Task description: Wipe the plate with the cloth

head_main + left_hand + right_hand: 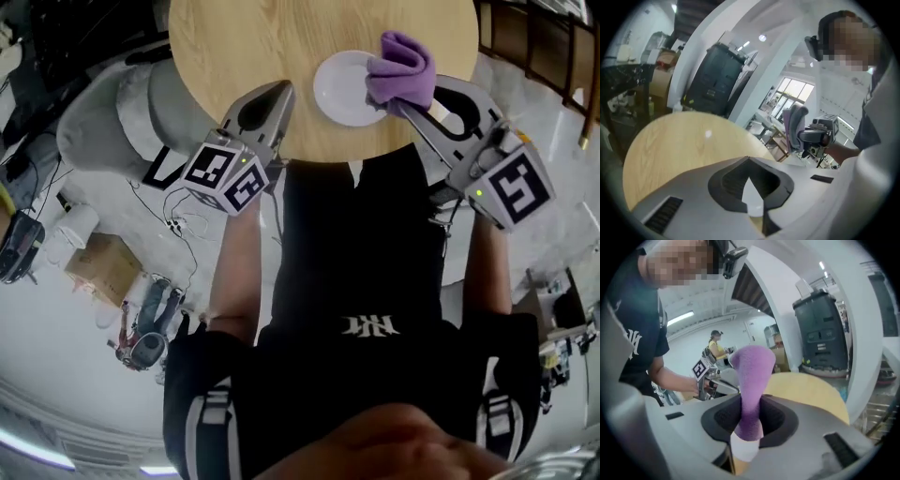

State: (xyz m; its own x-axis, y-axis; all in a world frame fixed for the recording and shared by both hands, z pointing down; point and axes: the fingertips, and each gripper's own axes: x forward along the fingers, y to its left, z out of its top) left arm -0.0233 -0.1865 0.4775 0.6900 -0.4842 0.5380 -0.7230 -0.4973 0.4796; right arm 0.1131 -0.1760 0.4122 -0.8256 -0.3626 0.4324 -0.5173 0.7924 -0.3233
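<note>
A white plate [342, 89] lies near the front edge of the round wooden table [244, 47]. My right gripper [405, 105] is shut on a purple cloth [403, 67], which hangs over the plate's right rim in the head view. In the right gripper view the cloth [752, 380] stands up between the jaws of that gripper [749, 430]. My left gripper [279, 94] hovers at the table's edge, left of the plate. Its jaws [751, 190] are shut with nothing between them. The plate is in neither gripper view.
A black cabinet [717, 79] and a white pillar [754, 70] stand beyond the table. On the floor to the left are a cardboard box [98, 267], cables and tools. Another person [716, 348] stands far behind. Both grippers are raised above the tabletop [811, 390].
</note>
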